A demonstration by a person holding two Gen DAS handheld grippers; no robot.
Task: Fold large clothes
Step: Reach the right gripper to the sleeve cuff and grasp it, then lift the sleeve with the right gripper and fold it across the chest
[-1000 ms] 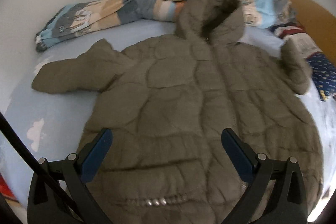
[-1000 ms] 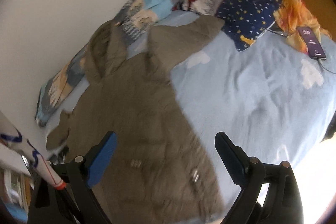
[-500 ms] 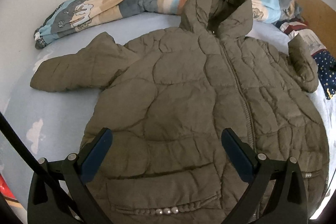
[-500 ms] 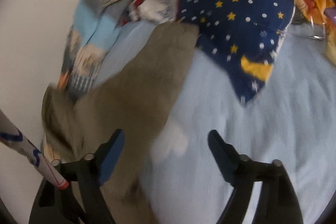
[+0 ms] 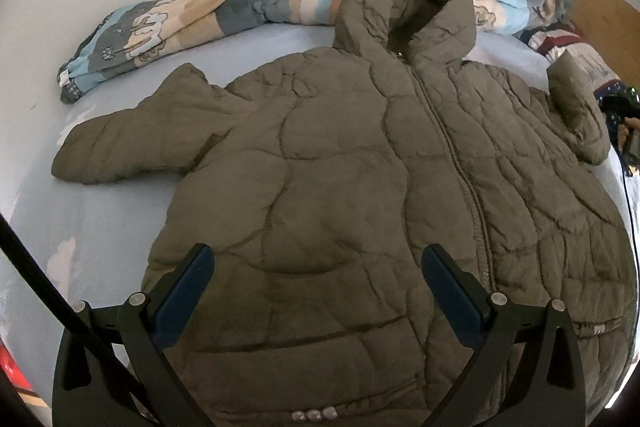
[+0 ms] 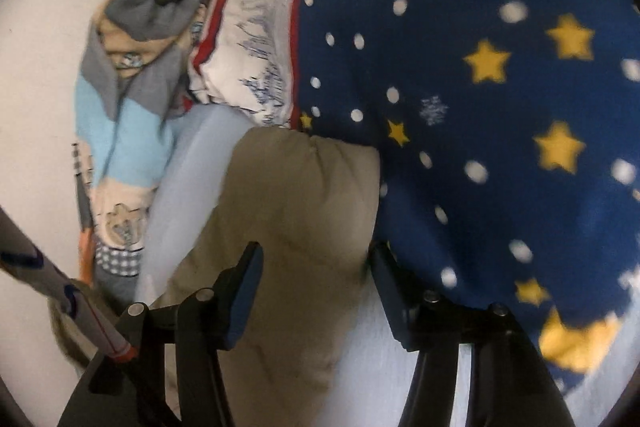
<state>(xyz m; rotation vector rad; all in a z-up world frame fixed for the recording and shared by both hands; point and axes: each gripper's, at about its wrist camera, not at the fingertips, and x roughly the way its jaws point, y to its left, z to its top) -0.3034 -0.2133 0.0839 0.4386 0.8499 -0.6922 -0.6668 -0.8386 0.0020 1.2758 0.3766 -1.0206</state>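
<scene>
Jacket (image 5: 360,187) is spread flat on the blue bed (image 5: 100,227), hood up by the wall. Left gripper (image 5: 318,291) is held wide open above its hem. Right gripper (image 6: 316,287) has just been closing, and a sleeve (image 6: 304,195) is seen between its jaws, not yet pinched.

Soft, even indoor light fills both views, with no hard shadows. The left wrist view is sharp; the right wrist view is smeared by motion blur, the star-patterned cushion (image 6: 480,87) softest. Fisheye bending and dark vignetting ring both edges.
</scene>
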